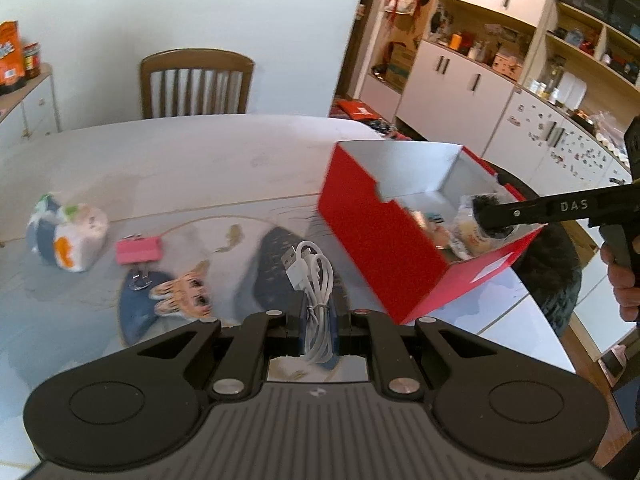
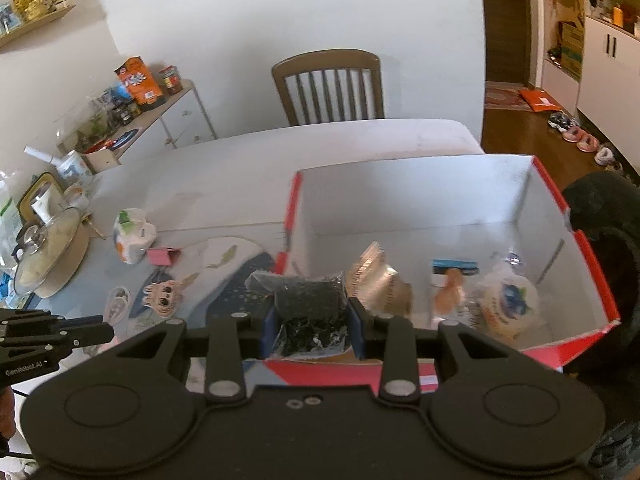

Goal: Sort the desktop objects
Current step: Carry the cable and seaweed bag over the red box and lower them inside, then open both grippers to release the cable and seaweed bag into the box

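Far half of the table (image 1: 168,152) was bare, open passage up to the chair (image 1: 196,84). The red box (image 1: 384,240) stood at the table's right edge with its top open; rear part of its floor was free, front part crowded with a round container (image 2: 508,308), a small carded item (image 2: 454,280) and a shiny packet (image 2: 376,280). Right gripper (image 2: 310,320) with a black packet (image 2: 308,304) hung at the box's near wall, partly blocking entry. Left of the box, a printed mat (image 1: 168,292), pink clip (image 1: 138,250) and tissue pack (image 1: 68,236) cluttered the near surface. Lidded pot (image 2: 44,256) and jars blocked the far left edge.
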A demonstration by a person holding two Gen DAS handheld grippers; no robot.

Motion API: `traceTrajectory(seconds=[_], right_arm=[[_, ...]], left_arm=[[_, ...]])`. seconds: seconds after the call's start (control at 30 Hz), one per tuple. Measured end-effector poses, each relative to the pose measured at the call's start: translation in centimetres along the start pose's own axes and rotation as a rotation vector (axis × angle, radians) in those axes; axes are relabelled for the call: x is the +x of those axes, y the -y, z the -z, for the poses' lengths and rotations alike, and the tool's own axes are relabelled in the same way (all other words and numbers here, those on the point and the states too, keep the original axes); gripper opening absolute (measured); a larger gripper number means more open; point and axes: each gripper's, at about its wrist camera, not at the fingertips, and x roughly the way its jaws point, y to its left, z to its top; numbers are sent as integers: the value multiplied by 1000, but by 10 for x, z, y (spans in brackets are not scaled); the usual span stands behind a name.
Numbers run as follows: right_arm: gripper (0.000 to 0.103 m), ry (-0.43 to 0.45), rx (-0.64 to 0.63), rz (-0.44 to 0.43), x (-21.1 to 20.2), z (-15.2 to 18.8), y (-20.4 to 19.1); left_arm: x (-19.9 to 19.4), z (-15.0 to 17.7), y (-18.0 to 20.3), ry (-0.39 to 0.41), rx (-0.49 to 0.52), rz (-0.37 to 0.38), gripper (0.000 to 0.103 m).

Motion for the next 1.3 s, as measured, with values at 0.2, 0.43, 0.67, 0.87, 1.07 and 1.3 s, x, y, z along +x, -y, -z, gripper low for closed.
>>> traceTrajectory(seconds=[0.2, 0.43, 0.67, 0.87, 1.07, 1.3], right_arm=[[35, 2, 16, 29, -6, 3, 23], [35, 10, 38, 72, -10, 2, 52], [35, -7, 61, 96, -3, -3, 77], [35, -30, 50, 104, 8, -6, 89], [35, -58, 17, 110, 22, -7, 91], [35, -99, -21, 108, 40, -5, 88]], left_arm=[[18, -17, 31, -1, 59, 50, 10], [38, -38, 74, 2, 147, 108, 10], [65, -59, 111, 6, 234, 139, 10], [95, -85, 125, -7, 254, 134, 10], [135, -105, 129, -57, 262, 112, 10], [175, -117, 133, -125, 292, 98, 10]])
